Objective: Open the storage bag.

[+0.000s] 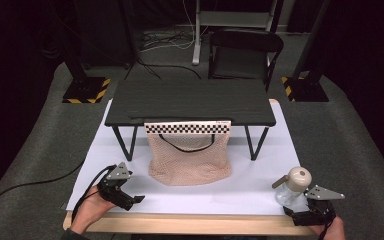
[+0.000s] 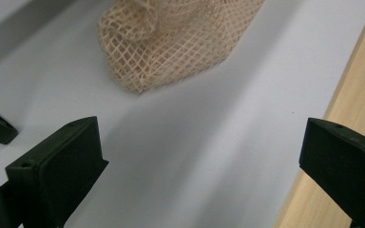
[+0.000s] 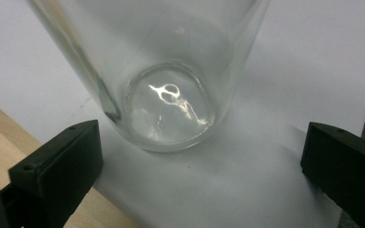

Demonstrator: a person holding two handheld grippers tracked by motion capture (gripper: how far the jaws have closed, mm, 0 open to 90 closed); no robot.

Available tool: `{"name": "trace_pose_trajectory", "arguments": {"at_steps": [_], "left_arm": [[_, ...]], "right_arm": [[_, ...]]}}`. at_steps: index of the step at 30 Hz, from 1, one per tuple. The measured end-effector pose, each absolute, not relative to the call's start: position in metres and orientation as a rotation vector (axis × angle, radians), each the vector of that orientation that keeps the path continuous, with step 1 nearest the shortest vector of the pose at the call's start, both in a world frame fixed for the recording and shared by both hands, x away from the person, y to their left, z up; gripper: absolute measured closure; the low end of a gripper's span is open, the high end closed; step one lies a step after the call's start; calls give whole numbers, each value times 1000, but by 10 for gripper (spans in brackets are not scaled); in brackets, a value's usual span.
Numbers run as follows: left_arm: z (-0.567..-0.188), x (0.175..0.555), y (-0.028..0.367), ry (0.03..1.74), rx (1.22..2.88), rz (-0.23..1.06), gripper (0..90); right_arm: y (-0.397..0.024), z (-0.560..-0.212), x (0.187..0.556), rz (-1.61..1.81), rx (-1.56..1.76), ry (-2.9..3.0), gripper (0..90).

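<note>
The right tool (image 1: pixel 294 206), at the lower right of the frame, stands with its jaws spread wide and empty, the clear glass bottle (image 3: pixel 166 80) just ahead of them and framed in the gap. In the high view the bottle (image 1: pixel 291 187) stands upright on the white sheet (image 1: pixel 260 165), its rounded cream stopper (image 1: pixel 299 177) uppermost and its long axis vertical, close to the near wooden edge of the desk (image 1: pixel 190 224). It lies up and slightly left of that tool, near but not touching, and from the right gripper view the glass base sits centred between the jaws, so a short push forward looks enough to bracket it. The left tool (image 1: pixel 130 200), at the lower left, is likewise spread and holds nothing. It points toward the beige mesh bag (image 1: pixel 189 159) at the centre, which hangs from the front edge of a small dark table (image 1: pixel 190 100) raised on legs. The right hand is plainly the nearer to the bottle; the left is well apart from it, with the bag between.
</note>
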State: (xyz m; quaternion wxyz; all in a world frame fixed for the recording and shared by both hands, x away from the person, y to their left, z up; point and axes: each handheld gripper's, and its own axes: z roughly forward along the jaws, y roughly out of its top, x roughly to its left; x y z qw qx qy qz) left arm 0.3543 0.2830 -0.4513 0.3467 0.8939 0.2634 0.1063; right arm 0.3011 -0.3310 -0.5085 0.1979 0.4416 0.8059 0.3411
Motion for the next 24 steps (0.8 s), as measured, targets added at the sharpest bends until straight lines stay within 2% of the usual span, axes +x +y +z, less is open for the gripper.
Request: {"name": "trace_pose_trajectory", "arguments": {"at_steps": [24], "left_arm": [[-417, 352, 256, 546, 2322, 291, 1]], "right_arm": [[-331, -509, 301, 958, 1237, 2250, 0]]}}
